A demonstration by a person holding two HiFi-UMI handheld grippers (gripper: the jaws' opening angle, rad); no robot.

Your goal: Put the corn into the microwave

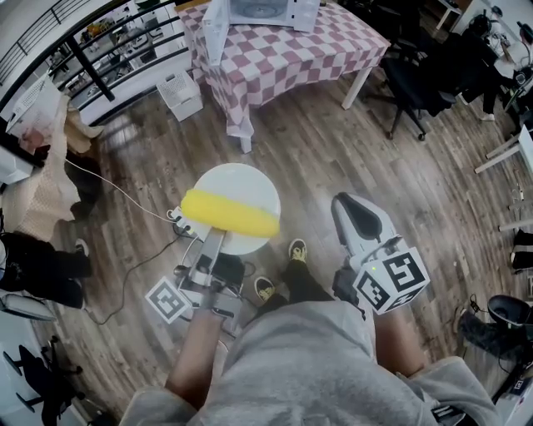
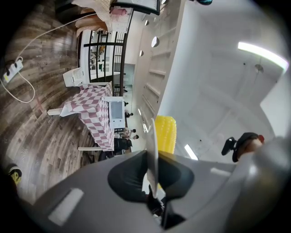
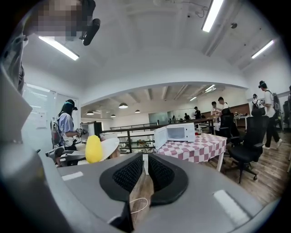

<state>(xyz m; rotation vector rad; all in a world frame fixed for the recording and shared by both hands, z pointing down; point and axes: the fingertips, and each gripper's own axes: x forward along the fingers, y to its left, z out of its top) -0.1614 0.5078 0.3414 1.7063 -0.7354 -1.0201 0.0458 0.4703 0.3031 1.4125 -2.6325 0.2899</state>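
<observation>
The left gripper (image 1: 215, 240) pinches the rim of the white plate (image 1: 243, 178). The corn (image 1: 230, 214) lies sideways across the plate, just past its jaws. The microwave (image 1: 268, 10) waits far off at the top of the frame. The right gripper (image 1: 353, 210) is pressed together and empty.

Checkered table (image 1: 283, 50), blk office chair (image 1: 416, 75), white crate (image 1: 181, 93), pwr strip (image 2: 12, 69) on wood floor (image 1: 333, 158).

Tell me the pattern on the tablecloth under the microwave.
Pink-and-white checks; the tablecloth shows best in the head view.
</observation>
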